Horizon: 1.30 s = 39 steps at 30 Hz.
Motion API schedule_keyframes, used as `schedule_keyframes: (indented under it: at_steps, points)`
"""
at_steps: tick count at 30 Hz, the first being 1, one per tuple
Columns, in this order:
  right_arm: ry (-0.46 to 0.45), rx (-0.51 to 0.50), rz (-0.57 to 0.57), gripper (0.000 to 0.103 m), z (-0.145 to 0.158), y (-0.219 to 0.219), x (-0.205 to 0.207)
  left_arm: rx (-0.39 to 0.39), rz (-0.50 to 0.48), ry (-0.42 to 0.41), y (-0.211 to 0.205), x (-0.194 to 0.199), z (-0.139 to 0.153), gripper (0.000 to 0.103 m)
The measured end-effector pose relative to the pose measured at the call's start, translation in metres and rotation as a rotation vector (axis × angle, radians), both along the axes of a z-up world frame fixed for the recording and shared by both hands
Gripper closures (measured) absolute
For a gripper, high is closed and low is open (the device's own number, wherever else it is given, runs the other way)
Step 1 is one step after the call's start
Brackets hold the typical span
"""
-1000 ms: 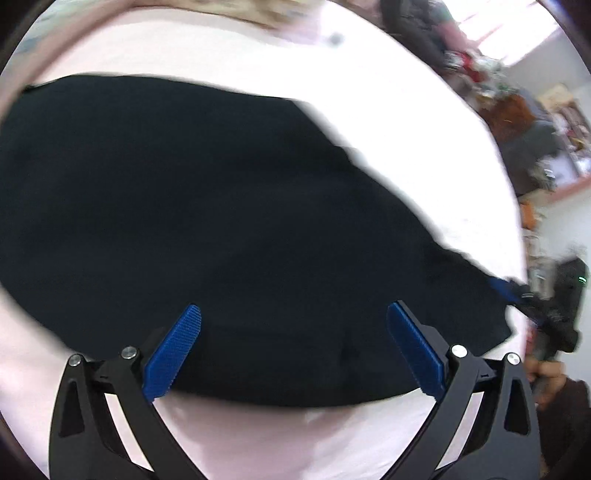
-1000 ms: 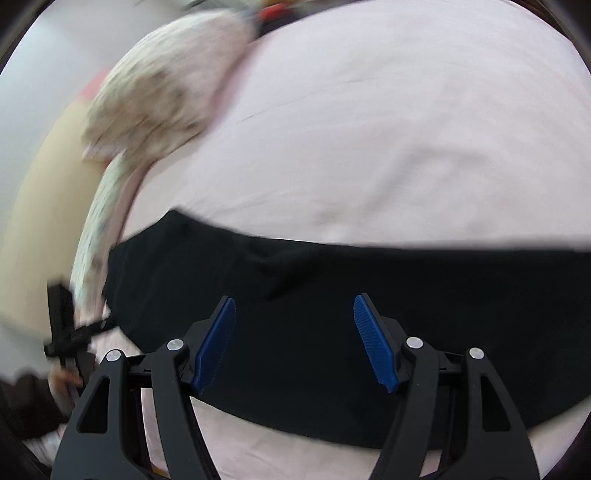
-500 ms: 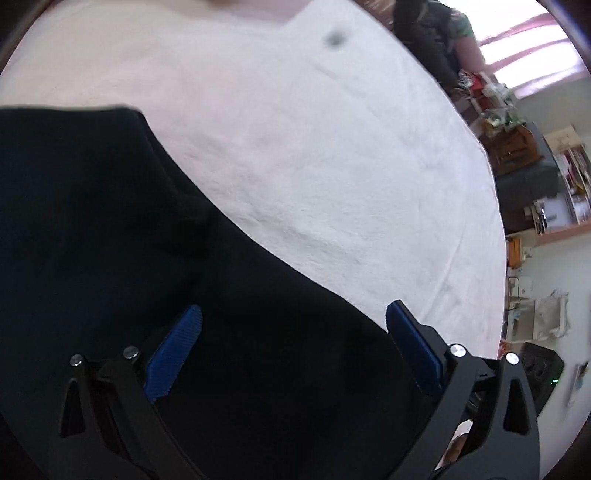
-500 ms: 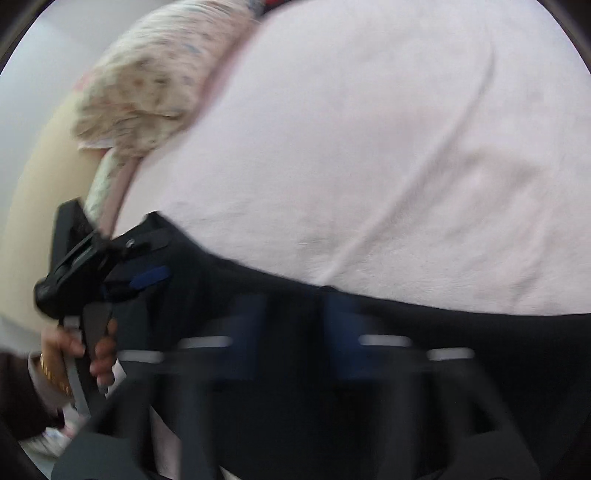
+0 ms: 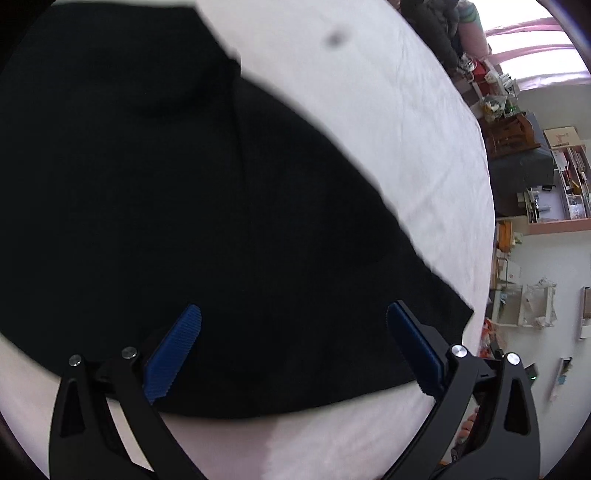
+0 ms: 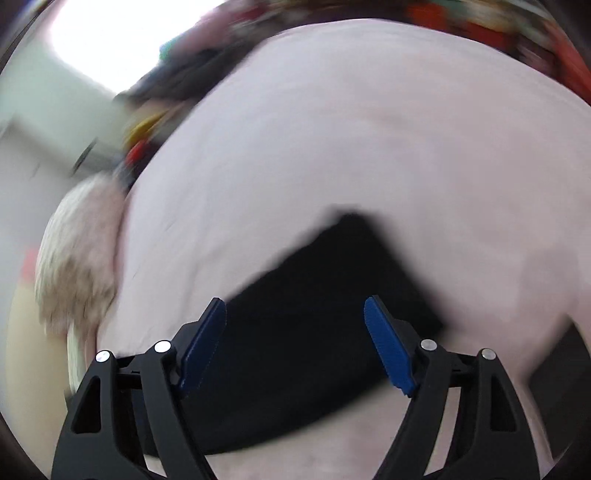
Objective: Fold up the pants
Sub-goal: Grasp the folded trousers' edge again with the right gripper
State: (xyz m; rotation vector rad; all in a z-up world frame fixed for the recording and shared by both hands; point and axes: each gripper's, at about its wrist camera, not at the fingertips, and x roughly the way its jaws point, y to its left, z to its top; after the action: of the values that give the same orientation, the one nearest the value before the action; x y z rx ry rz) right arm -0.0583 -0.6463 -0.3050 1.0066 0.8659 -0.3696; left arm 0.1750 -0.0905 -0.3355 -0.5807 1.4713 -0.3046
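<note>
Black pants [image 5: 184,192] lie flat on a pale pink bed sheet [image 5: 388,110]. In the left wrist view they fill most of the frame, with one corner at the right. My left gripper [image 5: 293,314] is open and empty, just above the near edge of the fabric. In the right wrist view the pants [image 6: 321,317] show as a dark folded slab, blurred. My right gripper [image 6: 295,310] is open and empty, hovering over them.
A floral pillow [image 6: 77,266] lies at the left of the bed. Shelves and clutter [image 5: 535,177] stand beyond the bed's right edge. Piled clothes [image 6: 480,33] lie along the far edge. The bed sheet [image 6: 332,129] stretches beyond the pants.
Both grippers swung across the bed. The left view now shows more of the pants and their near edge. The right view turned, showing the pants as a narrower slab.
</note>
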Motion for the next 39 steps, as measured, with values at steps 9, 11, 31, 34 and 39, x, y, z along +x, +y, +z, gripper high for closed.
schedule_keyframes:
  at_steps: [9,11,31,34,39]
  points:
    - [0.051,0.143,-0.051,0.042,-0.045,-0.004,-0.026,0.015,-0.089,0.020,-0.017,-0.022,-0.010,0.002]
    - [0.115,0.084,-0.052,0.044,-0.045,-0.004,-0.027,0.010,-0.089,0.024,-0.011,-0.028,-0.008,0.002]
    - [0.157,-0.209,0.122,0.049,-0.025,0.019,-0.007,0.031,-0.086,0.023,-0.001,-0.041,-0.002,0.002]
    - [0.133,-0.172,0.099,0.049,-0.031,0.013,-0.009,0.028,-0.078,0.028,-0.002,-0.041,-0.002,0.002]
    - [0.109,-0.147,0.121,0.099,-0.035,0.012,-0.008,0.033,-0.092,0.028,-0.005,-0.038,-0.004,0.002]
